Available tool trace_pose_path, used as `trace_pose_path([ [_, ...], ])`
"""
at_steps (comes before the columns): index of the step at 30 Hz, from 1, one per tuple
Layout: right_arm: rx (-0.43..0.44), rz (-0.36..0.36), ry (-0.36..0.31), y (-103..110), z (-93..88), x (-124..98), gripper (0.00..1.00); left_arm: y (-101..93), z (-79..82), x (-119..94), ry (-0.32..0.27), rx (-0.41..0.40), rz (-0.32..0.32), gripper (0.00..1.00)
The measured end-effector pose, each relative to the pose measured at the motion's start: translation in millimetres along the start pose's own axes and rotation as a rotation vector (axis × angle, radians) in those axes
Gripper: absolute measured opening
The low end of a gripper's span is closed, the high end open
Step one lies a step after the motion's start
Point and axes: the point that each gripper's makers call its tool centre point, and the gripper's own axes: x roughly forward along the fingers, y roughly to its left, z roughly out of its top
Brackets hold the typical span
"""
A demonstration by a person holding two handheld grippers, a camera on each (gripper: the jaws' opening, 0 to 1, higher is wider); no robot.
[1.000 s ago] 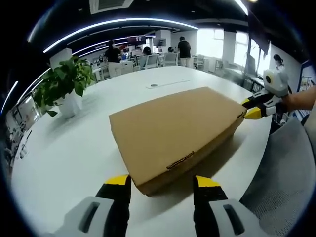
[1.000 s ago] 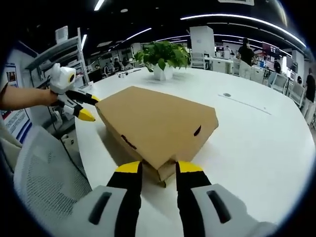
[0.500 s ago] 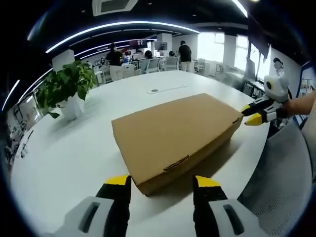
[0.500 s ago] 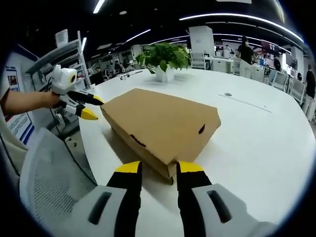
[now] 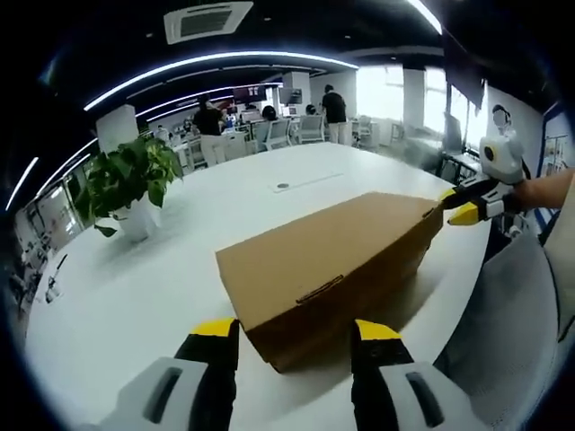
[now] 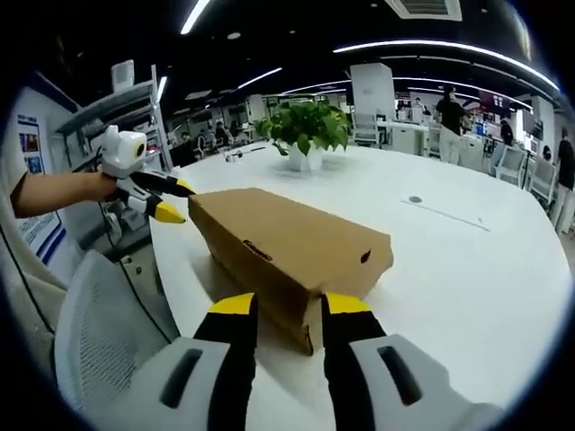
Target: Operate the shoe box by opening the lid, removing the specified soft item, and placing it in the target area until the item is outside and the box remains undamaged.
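A closed brown cardboard shoe box (image 5: 328,265) lies on the round white table (image 5: 135,296). My left gripper (image 5: 295,330) is open, low at the table, and its yellow-tipped jaws stand either side of the box's near corner. At the opposite corner of the box (image 6: 287,247), my right gripper (image 6: 290,305) is also open, with that corner between its jaws. The right gripper (image 5: 460,205) shows in the left gripper view at the box's far end, held by a hand. In the right gripper view the left gripper (image 6: 163,199) shows at the far end.
A potted green plant (image 5: 130,184) in a white pot stands further back on the table. A grey mesh chair (image 6: 108,332) sits at the table's edge beside the box. People (image 5: 334,90) and desks fill the office behind.
Both cameras have dropped lower toward the table, so the box now looks flatter and closer. The box corners sit further in between the jaws. The lid stays closed.
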Motion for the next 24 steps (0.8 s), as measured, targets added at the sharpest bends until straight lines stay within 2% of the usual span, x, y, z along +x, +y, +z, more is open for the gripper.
trace_pose_path([
  [12,-0.055,-0.001,-0.060,-7.9,39.2,-6.4,0.27,11.0,35.9,-5.6,-0.059,0.039,0.025,0.52],
  [24,-0.089,-0.034,-0.123,-26.0,74.1,-3.5,0.25,31.0,72.3,-1.1,-0.114,0.057,0.058,0.48],
])
